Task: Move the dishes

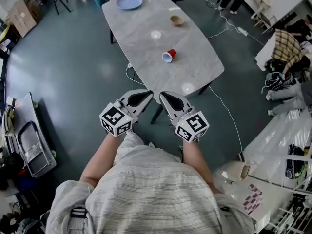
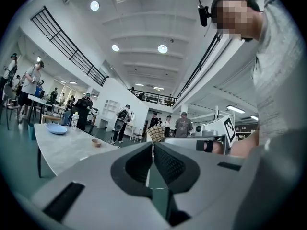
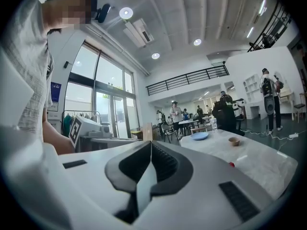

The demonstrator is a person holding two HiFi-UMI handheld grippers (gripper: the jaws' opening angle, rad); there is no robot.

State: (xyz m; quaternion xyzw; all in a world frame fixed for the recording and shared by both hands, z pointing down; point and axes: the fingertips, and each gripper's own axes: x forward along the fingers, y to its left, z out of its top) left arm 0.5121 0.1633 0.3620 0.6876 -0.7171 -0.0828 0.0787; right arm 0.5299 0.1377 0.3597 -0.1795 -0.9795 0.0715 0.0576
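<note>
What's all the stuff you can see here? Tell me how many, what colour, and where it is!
table: one, pale grey marble look, middle of the room
plate: one, light blue, far end of the table
bowl: one, small, tan, right side of the table
cup: one, red, lying on its side near the table's near end
checked cloth: one, tan and dark, at the right edge
cardboard boxes: a small stack, brown, far left floor
people: several, far across the room
left hand-held gripper: one, grey, shut, empty, before the table
right hand-held gripper: one, grey, shut, empty, beside the left one
</note>
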